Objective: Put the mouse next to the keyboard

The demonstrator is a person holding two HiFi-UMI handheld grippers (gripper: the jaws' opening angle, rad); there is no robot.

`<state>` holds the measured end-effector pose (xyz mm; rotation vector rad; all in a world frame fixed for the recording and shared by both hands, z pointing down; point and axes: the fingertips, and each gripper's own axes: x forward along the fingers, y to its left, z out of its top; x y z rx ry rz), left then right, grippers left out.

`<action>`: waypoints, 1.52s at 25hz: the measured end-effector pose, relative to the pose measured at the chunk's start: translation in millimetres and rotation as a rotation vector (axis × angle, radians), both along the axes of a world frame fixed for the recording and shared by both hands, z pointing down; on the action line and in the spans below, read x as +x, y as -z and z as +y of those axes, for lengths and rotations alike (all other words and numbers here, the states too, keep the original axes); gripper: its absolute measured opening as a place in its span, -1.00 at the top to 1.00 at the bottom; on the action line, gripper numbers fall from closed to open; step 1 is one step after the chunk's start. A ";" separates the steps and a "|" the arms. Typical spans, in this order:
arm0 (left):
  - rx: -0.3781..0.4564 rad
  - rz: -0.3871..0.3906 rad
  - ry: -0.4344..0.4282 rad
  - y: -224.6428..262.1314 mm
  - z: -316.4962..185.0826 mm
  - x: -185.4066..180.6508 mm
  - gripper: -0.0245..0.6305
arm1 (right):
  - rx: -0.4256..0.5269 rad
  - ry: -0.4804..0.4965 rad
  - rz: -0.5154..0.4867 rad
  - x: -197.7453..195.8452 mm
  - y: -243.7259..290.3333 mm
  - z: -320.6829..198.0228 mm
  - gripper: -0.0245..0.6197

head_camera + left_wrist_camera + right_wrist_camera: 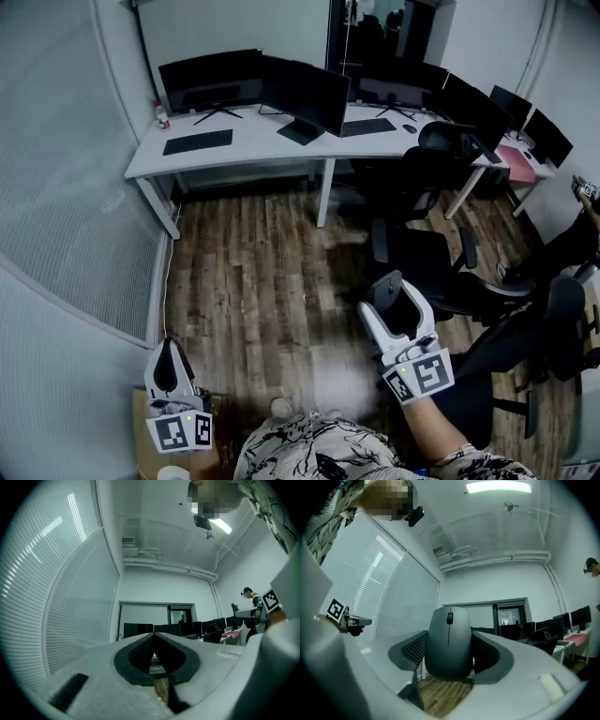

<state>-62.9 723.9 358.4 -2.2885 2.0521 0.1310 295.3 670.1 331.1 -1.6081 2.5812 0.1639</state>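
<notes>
A grey mouse (449,644) stands upright between the jaws of my right gripper (450,649), which is shut on it, its pads against the mouse's sides. In the head view this right gripper (396,292) hangs over the wooden floor with the mouse (385,287) at its tips, far from the white desk (262,141). A black keyboard (198,142) lies on the desk's left part, and a second keyboard (367,127) lies further right. My left gripper (169,349) is low at the left, shut with nothing in it; its tips (153,638) meet.
Black monitors (300,94) line the desk. Black office chairs (427,169) stand between me and the desk's right part, with another chair (553,328) at my right. A blind-covered wall (66,187) runs along the left. A cardboard box (141,441) sits by my left gripper.
</notes>
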 end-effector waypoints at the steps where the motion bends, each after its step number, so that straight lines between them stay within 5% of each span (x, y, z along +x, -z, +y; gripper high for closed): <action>1: 0.000 0.000 0.000 0.2 -0.8 -1.3 0.93 | 0.001 -0.005 -0.009 0.1 0.6 -0.2 -0.01; 22: -0.006 -0.001 -0.060 -4.1 -36.0 -57.2 0.93 | 0.006 -0.055 -0.080 -55.3 4.2 -19.6 -0.01; 38: -0.023 0.008 -0.041 -5.5 -169.5 -48.3 0.93 | 0.001 -0.065 -0.115 -38.2 -3.3 -161.1 -0.01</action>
